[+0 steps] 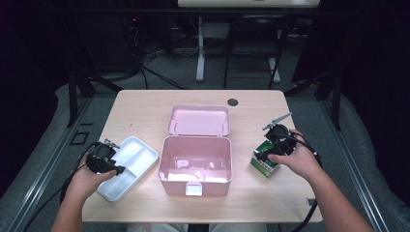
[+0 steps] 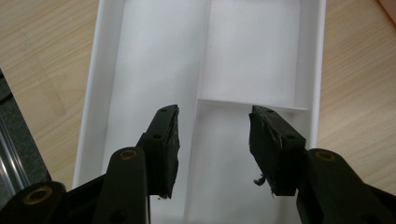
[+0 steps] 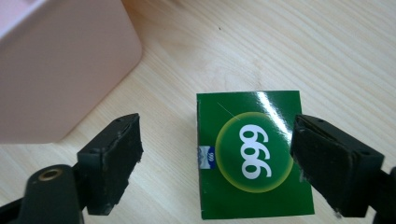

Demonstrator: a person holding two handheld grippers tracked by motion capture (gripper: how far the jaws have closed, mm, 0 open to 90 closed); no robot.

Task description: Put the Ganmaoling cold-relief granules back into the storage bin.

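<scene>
A white divided tray (image 1: 140, 154) lies at the table's left. My left gripper (image 1: 117, 169) hovers over its near end, and in the left gripper view its jaws (image 2: 212, 140) stand open above the tray's partition (image 2: 201, 70) with nothing between them. At the right lies a green box (image 1: 264, 165) marked "999". My right gripper (image 1: 262, 155) is just above it. In the right gripper view the box (image 3: 252, 154) sits between the open jaws (image 3: 217, 154), nearer the right-hand pad (image 3: 327, 163); the left-hand pad stands well off it.
An open pink case (image 1: 196, 183) with its lid (image 1: 198, 121) laid back sits in the table's middle; its rounded corner (image 3: 60, 65) is close to my right gripper. A dark hole (image 1: 233, 102) marks the table's far side. Black frame legs stand beyond.
</scene>
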